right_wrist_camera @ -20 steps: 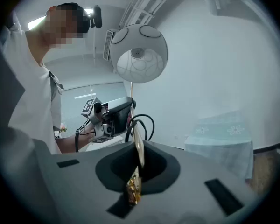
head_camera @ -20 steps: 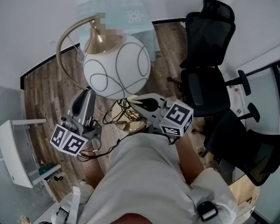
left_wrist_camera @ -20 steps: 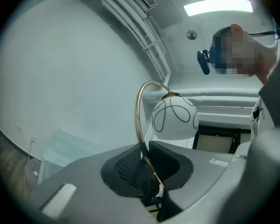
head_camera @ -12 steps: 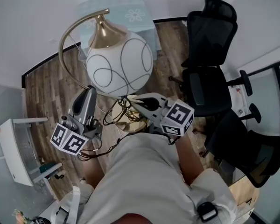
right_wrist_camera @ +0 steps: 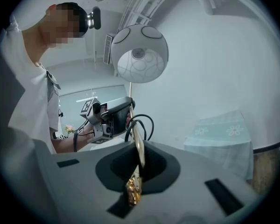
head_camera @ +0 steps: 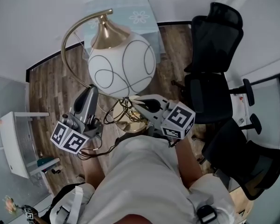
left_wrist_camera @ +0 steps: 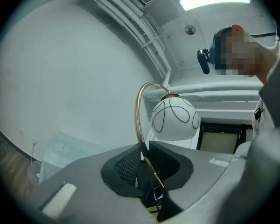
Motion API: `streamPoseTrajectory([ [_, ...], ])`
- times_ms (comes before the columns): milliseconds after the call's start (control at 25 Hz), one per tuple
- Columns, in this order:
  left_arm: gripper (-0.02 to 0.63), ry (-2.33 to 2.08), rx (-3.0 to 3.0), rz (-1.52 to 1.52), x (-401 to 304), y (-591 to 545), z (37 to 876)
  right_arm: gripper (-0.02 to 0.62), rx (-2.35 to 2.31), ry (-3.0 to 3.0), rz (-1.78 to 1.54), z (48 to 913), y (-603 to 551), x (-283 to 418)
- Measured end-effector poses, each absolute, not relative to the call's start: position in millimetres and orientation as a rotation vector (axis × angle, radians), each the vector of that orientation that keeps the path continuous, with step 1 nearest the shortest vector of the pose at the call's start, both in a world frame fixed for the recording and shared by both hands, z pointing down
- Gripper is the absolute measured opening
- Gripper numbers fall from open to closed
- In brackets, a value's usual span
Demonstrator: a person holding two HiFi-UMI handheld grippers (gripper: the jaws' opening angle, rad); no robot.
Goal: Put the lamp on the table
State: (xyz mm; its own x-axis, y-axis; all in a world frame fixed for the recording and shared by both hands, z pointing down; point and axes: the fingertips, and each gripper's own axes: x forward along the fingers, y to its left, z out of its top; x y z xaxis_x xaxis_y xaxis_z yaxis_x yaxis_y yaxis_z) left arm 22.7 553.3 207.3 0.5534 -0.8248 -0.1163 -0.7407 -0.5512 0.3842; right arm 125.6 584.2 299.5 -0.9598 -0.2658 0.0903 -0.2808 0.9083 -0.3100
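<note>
The lamp has a white globe shade (head_camera: 122,69) with black looping lines, a gold arched stem (head_camera: 67,50) and a gold base (head_camera: 133,124) with a black cable. It is held off the floor between both grippers. My left gripper (head_camera: 91,93) is shut on the thin gold stem (left_wrist_camera: 151,169), with the shade (left_wrist_camera: 175,119) above. My right gripper (head_camera: 135,101) is shut on the edge of the gold base (right_wrist_camera: 136,171), below the shade (right_wrist_camera: 139,52). The table (head_camera: 126,13), under a pale blue-green flowered cloth, stands ahead by the wall.
Two black office chairs (head_camera: 214,45) (head_camera: 242,157) stand to the right on the wood floor. A white rack (head_camera: 14,143) is at the left. White walls close in behind the table (right_wrist_camera: 221,134). The person's body fills the lower middle of the head view.
Both grippers keep their hold on the lamp. The floor, rack and chairs have slid slightly in the head view, and the table shows a little larger.
</note>
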Motion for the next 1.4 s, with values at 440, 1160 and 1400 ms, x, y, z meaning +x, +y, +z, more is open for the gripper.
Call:
streamPoseTrajectory([
  [440, 0.058, -1.335, 2.497, -0.388, 32, 525, 212, 0.002, 0.392, -3.026, 0.492, 303, 553, 135],
  [1160, 0.058, -1.269, 2.527, -0.380, -4, 443, 202, 0.002, 0.423, -3.035, 0.487, 294, 473, 97],
  [1400, 0.058, -1.241, 2.536, -0.381, -18, 420, 202, 0.002, 0.454, -3.033, 0.475, 294, 452, 83],
])
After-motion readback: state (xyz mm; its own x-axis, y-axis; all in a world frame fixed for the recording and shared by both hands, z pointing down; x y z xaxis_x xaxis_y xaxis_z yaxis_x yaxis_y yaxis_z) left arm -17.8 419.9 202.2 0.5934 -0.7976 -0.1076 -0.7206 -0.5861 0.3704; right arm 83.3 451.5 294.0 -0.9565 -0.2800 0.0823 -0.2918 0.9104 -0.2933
